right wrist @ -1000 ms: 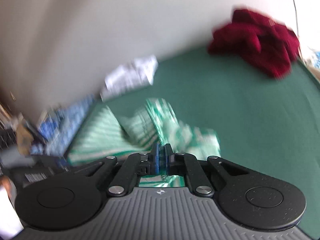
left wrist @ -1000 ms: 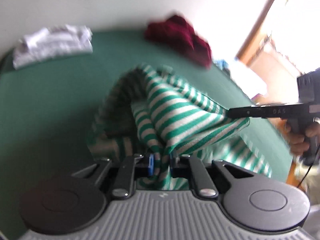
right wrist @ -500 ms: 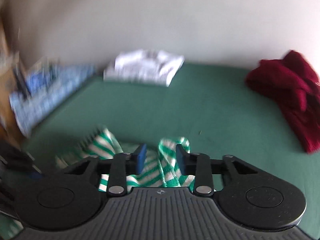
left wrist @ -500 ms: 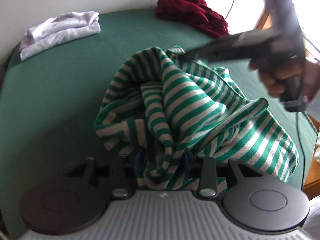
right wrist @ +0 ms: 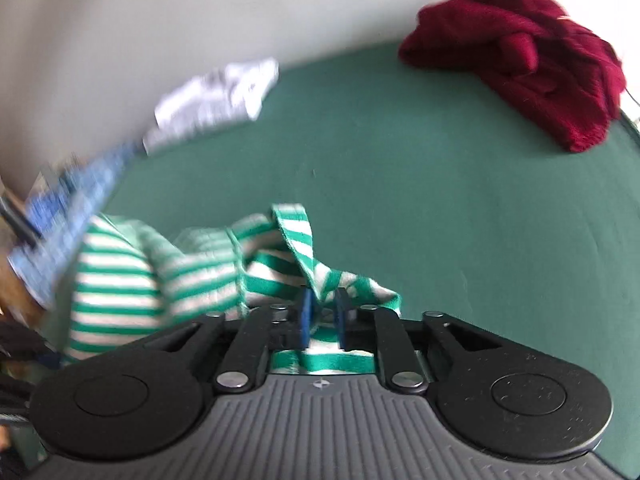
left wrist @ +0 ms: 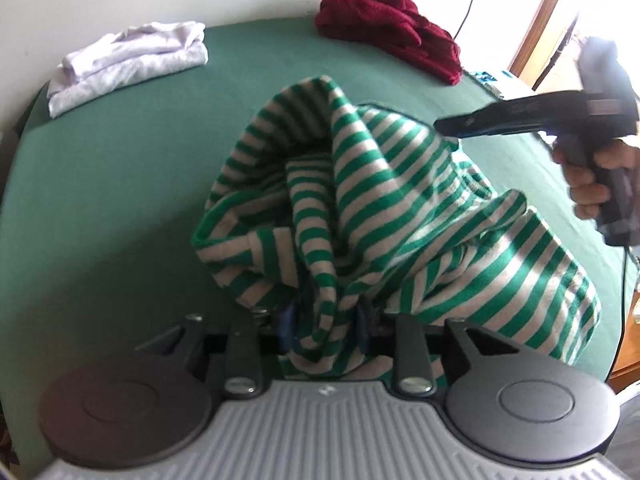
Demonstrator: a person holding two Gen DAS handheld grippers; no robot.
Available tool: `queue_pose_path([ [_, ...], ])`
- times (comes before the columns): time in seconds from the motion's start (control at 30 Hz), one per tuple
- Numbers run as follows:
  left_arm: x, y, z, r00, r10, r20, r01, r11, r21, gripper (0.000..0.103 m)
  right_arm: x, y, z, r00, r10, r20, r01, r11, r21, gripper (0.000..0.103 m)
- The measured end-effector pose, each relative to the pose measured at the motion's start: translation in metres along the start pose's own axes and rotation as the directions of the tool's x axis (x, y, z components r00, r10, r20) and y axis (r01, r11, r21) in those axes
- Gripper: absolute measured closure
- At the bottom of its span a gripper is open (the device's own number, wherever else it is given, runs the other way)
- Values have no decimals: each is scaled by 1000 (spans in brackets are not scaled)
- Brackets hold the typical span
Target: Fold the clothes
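A green-and-white striped shirt (left wrist: 380, 184) lies bunched in a heap on the green table cover (left wrist: 120, 180). My left gripper (left wrist: 326, 320) stands open at its near edge, with a loose fold hanging between the pads. In the left wrist view, my right gripper (left wrist: 440, 126) reaches in from the right, its tip at the heap's upper right edge, held by a hand (left wrist: 596, 176). In the right wrist view, the right gripper (right wrist: 323, 312) has its jaws opening, with a striped hem fold (right wrist: 304, 248) standing between the blue pads. The shirt (right wrist: 116, 280) spreads to its left.
Folded white clothes (left wrist: 128, 64) lie at the far left by the wall. A crumpled dark red garment (left wrist: 392, 28) sits at the far right. A blue checked cloth (right wrist: 68, 200) shows blurred at the left table edge. A cable (left wrist: 472, 0) hangs by the wall.
Both grippers let go of the striped shirt, which dropped into a heap. The right gripper swung away and came back down to the heap's upper right edge. The left gripper hardly moved.
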State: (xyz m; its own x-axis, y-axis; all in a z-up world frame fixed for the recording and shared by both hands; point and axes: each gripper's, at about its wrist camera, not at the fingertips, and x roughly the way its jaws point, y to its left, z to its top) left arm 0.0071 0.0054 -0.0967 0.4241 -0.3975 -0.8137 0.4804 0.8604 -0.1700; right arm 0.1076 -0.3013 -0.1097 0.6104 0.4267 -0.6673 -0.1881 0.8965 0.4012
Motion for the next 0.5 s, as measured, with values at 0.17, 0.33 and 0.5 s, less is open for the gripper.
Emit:
queue_pose_path([
  [0.17,14,0,5,1000,10,-23,-9,1000,7,62,-29,8,-14,990,105,-99,-105,994,3,57],
  [0.33,19,3,9,998,35,-45,-33,998,44,53,-9,23,-27,980,22,-198,-54,986,-160,100],
  [0.5,-12,1,1,992,125,-16,-122,984,129,46,-27,38,-26,988,-98,-121,57,951,-305,95],
])
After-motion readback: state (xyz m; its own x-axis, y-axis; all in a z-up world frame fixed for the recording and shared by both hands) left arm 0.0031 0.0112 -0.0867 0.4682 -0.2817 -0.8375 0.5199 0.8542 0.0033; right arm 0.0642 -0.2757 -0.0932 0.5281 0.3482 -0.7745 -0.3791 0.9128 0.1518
